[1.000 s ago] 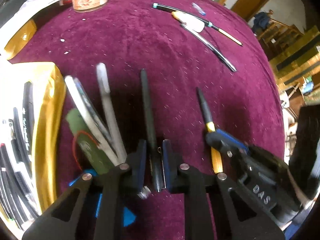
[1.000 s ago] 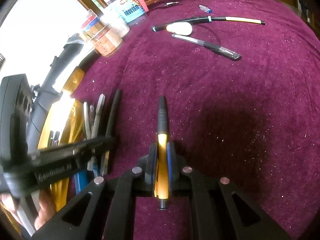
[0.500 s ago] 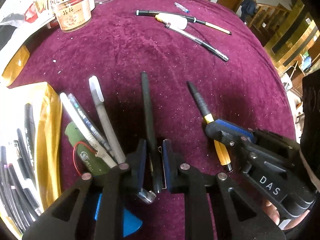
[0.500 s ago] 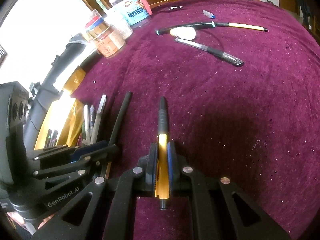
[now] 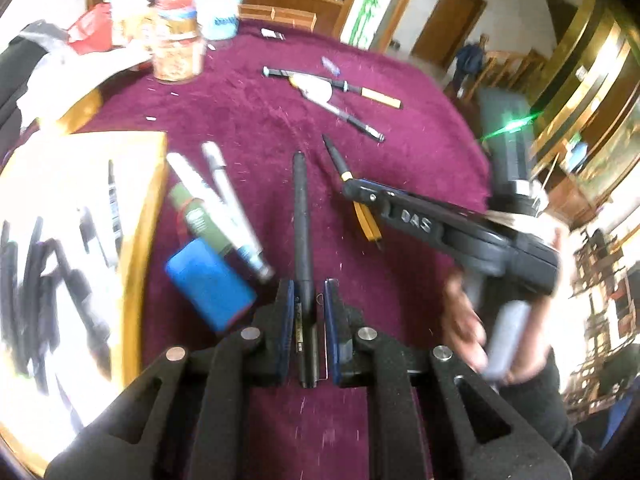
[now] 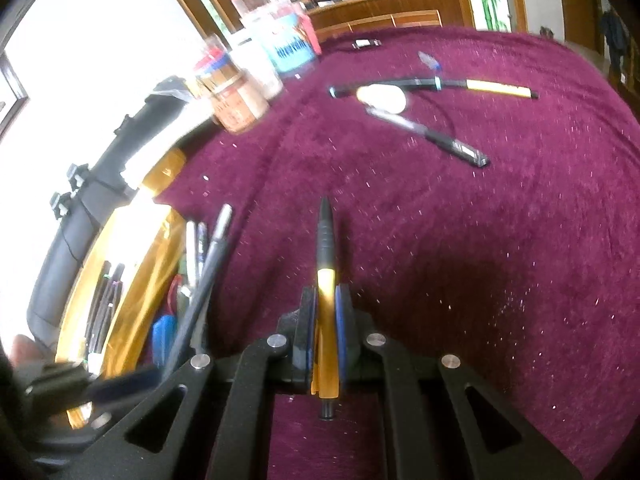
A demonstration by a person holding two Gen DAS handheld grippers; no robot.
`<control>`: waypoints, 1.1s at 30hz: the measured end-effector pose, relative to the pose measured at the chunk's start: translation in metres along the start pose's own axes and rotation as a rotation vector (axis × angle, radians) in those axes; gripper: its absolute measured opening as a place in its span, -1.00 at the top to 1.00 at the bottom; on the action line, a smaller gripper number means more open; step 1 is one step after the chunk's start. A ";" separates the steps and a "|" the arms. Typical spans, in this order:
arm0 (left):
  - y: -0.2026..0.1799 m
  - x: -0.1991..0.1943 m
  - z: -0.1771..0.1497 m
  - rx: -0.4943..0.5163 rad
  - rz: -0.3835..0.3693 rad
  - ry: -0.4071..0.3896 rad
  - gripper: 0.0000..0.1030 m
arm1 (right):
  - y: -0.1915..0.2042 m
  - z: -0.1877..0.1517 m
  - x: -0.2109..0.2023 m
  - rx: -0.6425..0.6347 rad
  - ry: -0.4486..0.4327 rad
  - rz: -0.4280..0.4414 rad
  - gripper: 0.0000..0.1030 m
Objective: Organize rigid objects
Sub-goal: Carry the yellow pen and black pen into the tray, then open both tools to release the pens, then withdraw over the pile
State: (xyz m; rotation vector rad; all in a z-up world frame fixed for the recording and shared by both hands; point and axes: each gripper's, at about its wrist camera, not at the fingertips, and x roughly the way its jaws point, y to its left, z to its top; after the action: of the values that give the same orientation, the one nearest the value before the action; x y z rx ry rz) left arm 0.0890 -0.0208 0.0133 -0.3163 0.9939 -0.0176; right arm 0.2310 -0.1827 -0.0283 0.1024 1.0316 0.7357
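My left gripper (image 5: pixel 307 292) is shut on a black pen (image 5: pixel 302 216) and holds it above the purple cloth. My right gripper (image 6: pixel 326 300) is shut on an orange and black pen (image 6: pixel 326 264), also lifted above the cloth; in the left wrist view this pen (image 5: pixel 362 212) shows to the right. A gold tray (image 5: pixel 144 208) with several dark pens lies at the left; its rim (image 6: pixel 132 308) shows in the right wrist view. White pens (image 5: pixel 216 196), a green marker (image 5: pixel 196 216) and a blue box (image 5: pixel 208 284) lie beside the tray.
At the far side lie a black and yellow pen (image 6: pixel 440 84), a clear gel pen (image 6: pixel 432 136) and a white eraser (image 6: pixel 382 98). Jars and tubs (image 6: pixel 240 100) stand at the back left. A black bag (image 6: pixel 100 176) lies along the left edge.
Both grippers have risen and pulled back from the cloth with their pens still held. More of the tray and table shows; the frames are blurred by the motion.
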 end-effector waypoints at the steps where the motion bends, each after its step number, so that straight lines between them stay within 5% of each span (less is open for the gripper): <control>1: 0.007 -0.013 -0.005 -0.012 -0.011 -0.020 0.77 | 0.003 0.000 -0.002 -0.012 -0.012 0.001 0.86; 7: 0.083 -0.091 -0.025 -0.126 0.065 -0.153 0.76 | 0.032 -0.012 -0.002 -0.111 -0.034 -0.016 0.86; 10: 0.123 -0.097 -0.032 -0.210 0.091 -0.152 0.76 | 0.060 -0.022 -0.006 -0.175 -0.043 -0.002 0.86; 14: 0.158 -0.085 -0.043 -0.294 0.097 -0.132 0.76 | 0.125 -0.029 -0.011 -0.259 -0.007 0.134 0.85; 20: 0.169 -0.059 -0.049 -0.313 0.134 -0.089 0.76 | 0.214 -0.032 0.032 -0.349 0.059 0.229 0.85; 25: 0.166 -0.050 -0.058 -0.260 0.222 -0.089 0.76 | 0.218 -0.038 0.072 -0.304 0.066 0.236 0.85; 33: 0.162 -0.033 -0.056 -0.202 0.299 -0.099 0.75 | 0.213 -0.040 0.074 -0.290 0.063 0.239 0.84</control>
State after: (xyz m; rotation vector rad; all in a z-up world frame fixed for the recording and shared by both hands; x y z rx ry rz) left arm 0.0040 0.1245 -0.0315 -0.3469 0.9379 0.3686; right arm 0.1132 0.0137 -0.0175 -0.0494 0.9717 1.1044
